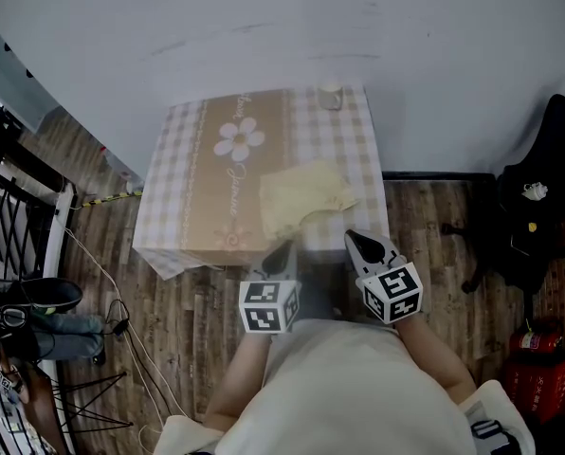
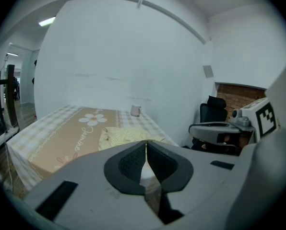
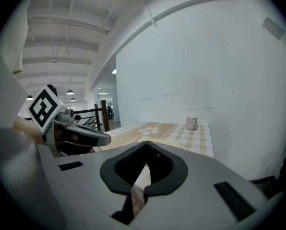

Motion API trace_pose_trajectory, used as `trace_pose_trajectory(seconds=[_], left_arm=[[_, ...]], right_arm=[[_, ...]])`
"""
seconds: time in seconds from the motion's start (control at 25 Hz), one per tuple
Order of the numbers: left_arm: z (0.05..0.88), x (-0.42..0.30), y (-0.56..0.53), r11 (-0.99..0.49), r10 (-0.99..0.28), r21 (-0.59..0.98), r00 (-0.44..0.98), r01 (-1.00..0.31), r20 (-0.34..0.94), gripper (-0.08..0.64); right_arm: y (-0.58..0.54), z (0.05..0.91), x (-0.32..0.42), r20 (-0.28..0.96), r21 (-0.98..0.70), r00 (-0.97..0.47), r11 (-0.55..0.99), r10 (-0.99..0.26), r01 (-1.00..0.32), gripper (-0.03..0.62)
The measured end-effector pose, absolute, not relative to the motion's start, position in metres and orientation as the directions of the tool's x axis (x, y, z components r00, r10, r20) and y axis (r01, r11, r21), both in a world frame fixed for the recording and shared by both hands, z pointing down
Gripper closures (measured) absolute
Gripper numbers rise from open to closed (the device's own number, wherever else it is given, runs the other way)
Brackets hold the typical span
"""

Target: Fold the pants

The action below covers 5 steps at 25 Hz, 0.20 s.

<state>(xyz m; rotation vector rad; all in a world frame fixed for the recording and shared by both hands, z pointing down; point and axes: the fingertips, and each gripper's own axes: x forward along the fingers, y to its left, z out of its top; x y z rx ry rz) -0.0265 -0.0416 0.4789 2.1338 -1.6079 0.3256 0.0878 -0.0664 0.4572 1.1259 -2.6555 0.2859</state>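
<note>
Just ahead of both jaw pairs, a little past the tips: pants [image 1: 301, 197] on the table [image 1: 183, 188]. They're pale yellow and lie as a compact, roughly squared pile with uneven edges. One lobe sticks out toward the right-gripper side. They're not spread flat, and no legs show as separate lengths.

Left gripper [image 1: 281, 254]: jaws closed tip to tip, nothing between them. Right gripper [image 1: 363, 245]: same, closed and empty. Both hover at the near table edge, short of the pants, touching neither pile nor each other. The pile sits straight ahead of the left jaws and ahead-left of the right jaws. A cup [image 1: 331, 96] stands far beyond the tips at the back edge, well apart from the pants.

Status read: fits either a loose finished fold with hands off, or a bunched pile waiting to be laid out. Layers can't be counted from these views, so no call. If it's meant as folded, the edges are sloppy.
</note>
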Motion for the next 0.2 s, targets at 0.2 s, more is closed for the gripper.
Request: trace_pose_trajectory(seconds=[0.2], left_arm=[[0.4792,-0.0277,-0.0438,-0.218,-0.848,0.205,0.289,-0.954,0.444,0.549]], right_arm=[[-0.0691,0.4579,0.0877,0.297,-0.081,-0.670,0.682,-0.680,-0.727,0.592]])
